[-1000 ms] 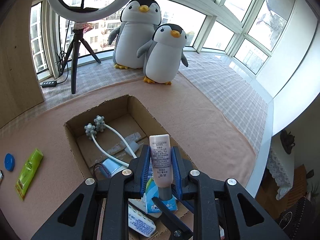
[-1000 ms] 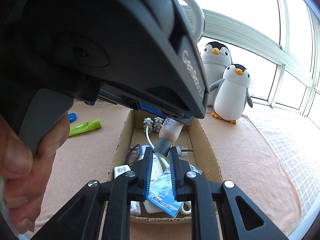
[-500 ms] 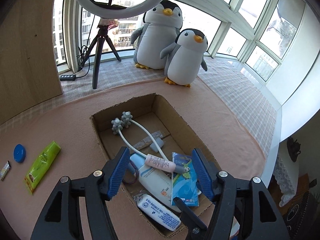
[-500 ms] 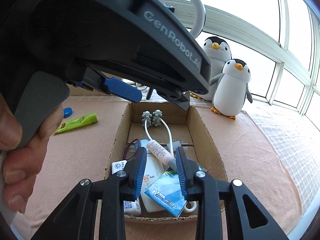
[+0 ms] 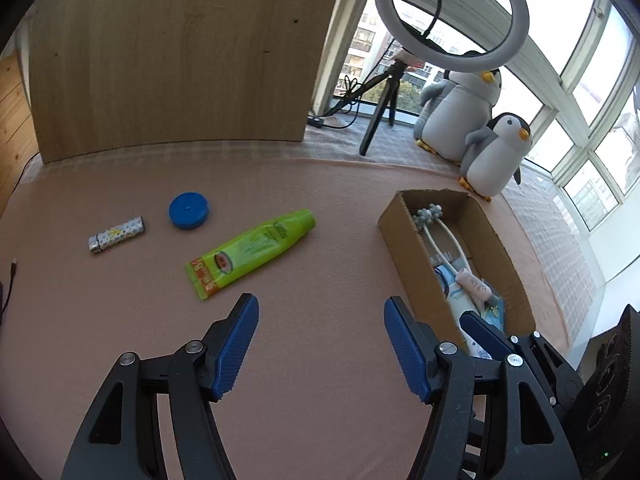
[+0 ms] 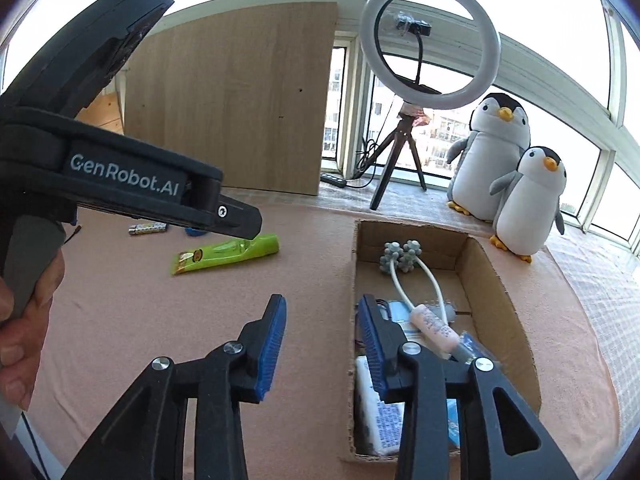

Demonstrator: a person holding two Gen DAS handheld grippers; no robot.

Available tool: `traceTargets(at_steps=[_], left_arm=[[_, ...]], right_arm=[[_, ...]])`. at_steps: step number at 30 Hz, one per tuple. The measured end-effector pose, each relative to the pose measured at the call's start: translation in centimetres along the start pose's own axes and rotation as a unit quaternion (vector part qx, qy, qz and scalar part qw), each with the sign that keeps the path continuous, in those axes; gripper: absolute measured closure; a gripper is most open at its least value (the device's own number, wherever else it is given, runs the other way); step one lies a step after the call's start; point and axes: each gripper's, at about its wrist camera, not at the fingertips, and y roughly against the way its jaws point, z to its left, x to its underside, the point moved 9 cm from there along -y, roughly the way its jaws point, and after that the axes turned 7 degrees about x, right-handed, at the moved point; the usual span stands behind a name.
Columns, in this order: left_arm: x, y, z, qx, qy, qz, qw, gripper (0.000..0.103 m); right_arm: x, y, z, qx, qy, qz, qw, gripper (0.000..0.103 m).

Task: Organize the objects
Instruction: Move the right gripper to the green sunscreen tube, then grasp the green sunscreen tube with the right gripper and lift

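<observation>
Step in hand, as judged: between items. The pink tube (image 6: 434, 326) is already lying inside the cardboard box (image 6: 496, 280), across the white massager (image 6: 404, 258) and other packets; neither tool is holding anything

Left tool (image 5: 320, 344): spread wide, nothing between the blue pads, bare pink tabletop (image 5: 320, 380) beneath. Right tool (image 6: 322, 344): jaws have just been opening, now parted, empty, set at the box's left wall in the lower centre of the frame

Still to be sorted, on the tabletop left of the box: green tube (image 5: 250, 252) at centre of the left wrist view, blue round lid (image 5: 189, 211) above-left of it, small patterned lighter (image 5: 116, 235) further left. All three lie well apart from the box

Next move, as judged: the green tube is nearest the left tool and is likely to be taken next. It lies flat and diagonal, so the pads would need to be lined up across its narrow width and lowered right to the cloth

View differences: the lid and lighter are shown whole only in the left wrist view; in the right wrist view they are half hidden behind the left tool's body. Only the right wrist view shows the person's hand (image 6: 18, 320) at lower left and the box contents plainly
</observation>
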Motion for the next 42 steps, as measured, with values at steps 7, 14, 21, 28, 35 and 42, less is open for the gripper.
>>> traceTargets(at_steps=[7, 14, 21, 28, 35, 42], left_arm=[[4.5, 5.3, 11.1, -0.040, 0.099, -0.012, 0.9942, 0.034], [8.4, 10.7, 18.5, -0.080, 0.149, -0.033, 0.9851, 0.034], [10.1, 13.9, 23.9, -0.111, 0.193, -0.053, 0.9735, 0.034], [11.8, 13.2, 26.4, -0.116, 0.225, -0.042, 0.9665, 0.034], [13.6, 11.2, 27.8, -0.118, 0.243, -0.021, 0.9627, 0.034], [13.2, 7.6, 26.5, -0.087, 0.253, 0.002, 0.9636, 0.034]], right_arm=[[0.9, -8.8, 8.1, -0.095, -0.044, 0.112, 0.988, 0.054], [-2.5, -18.3, 6.2, -0.123, -0.210, 0.162, 0.956, 0.054], [-5.3, -21.8, 8.6, -0.099, -0.178, 0.176, 0.963, 0.058], [-3.3, -17.7, 18.2, -0.180, -0.059, 0.180, 0.965, 0.076], [3.2, -7.5, 30.0, -0.328, 0.183, 0.172, 0.911, 0.084], [6.5, -2.6, 28.1, -0.259, 0.242, 0.112, 0.928, 0.061]])
